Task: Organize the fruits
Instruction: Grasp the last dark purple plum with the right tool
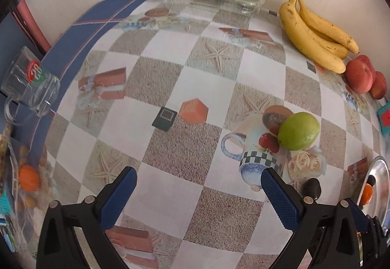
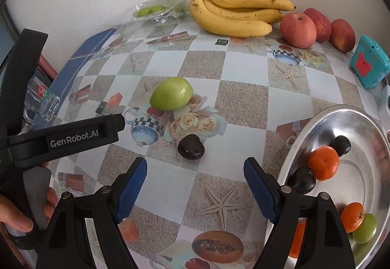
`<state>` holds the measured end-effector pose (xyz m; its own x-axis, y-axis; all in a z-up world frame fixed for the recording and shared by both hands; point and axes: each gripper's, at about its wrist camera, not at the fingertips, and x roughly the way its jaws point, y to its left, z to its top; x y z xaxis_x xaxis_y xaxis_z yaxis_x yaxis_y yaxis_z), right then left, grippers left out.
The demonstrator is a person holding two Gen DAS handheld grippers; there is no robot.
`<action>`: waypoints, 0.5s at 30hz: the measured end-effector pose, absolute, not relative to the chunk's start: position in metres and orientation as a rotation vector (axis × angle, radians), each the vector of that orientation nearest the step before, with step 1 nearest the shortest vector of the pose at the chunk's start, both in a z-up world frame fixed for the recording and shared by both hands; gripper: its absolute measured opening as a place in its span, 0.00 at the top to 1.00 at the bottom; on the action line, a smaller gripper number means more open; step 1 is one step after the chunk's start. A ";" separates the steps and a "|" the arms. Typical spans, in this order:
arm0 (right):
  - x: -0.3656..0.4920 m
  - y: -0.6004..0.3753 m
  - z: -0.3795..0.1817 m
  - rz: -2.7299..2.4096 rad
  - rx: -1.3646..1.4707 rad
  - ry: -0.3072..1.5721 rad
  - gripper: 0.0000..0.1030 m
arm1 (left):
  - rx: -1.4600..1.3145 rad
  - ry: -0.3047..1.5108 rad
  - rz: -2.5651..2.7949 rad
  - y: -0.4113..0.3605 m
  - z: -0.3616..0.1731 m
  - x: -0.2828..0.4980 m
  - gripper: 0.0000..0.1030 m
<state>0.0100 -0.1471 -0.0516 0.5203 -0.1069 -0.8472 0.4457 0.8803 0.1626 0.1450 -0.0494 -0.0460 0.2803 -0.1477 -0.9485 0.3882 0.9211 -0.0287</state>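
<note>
Left tongs (image 1: 198, 192) are spread and empty above the desk (image 1: 185, 78), short of the green fruit (image 1: 298, 131). Right tongs (image 2: 196, 175), also spread, face the dark fruit (image 2: 190, 147); the tray (image 2: 351, 171) beside them likely collects sorted fruit.

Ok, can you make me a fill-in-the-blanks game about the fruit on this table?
The bananas lie next to three red ____.
The loose green fruit sits beside a dark ____.
The metal bowl holds plums, a green fruit and ____.
Both tongs, left and right, are ____.

Missing: apples; plum; oranges; open
</note>
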 end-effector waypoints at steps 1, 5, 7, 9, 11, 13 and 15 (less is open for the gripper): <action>0.011 -0.148 -0.054 -0.344 0.386 0.974 0.20 | 0.220 1.238 -0.361 -0.049 -0.047 0.145 0.00; 0.013 -0.151 -0.060 -0.348 0.388 0.976 0.20 | 0.206 1.227 -0.352 -0.045 -0.046 0.147 0.00; 0.015 -0.153 -0.061 -0.348 0.382 0.973 0.20 | 0.203 1.224 -0.348 -0.045 -0.046 0.149 0.00; 0.017 -0.154 -0.061 -0.349 0.377 0.969 0.22 | 0.200 1.223 -0.345 -0.044 -0.047 0.151 0.00; 0.021 -0.154 -0.061 -0.344 0.367 0.966 0.26 | 0.198 1.225 -0.342 -0.043 -0.049 0.152 0.00; 0.024 -0.154 -0.062 -0.344 0.358 0.965 0.31 | 0.194 1.227 -0.341 -0.043 -0.050 0.154 0.00; 0.027 -0.154 -0.063 -0.346 0.349 0.967 0.34 | 0.193 1.225 -0.339 -0.043 -0.051 0.155 0.00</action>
<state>0.0273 -0.1542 -0.0633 0.5224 -0.1294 -0.8428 0.4348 0.8907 0.1327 0.1551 -0.0425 -0.0508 0.2976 -0.1505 -0.9427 0.3562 0.9337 -0.0367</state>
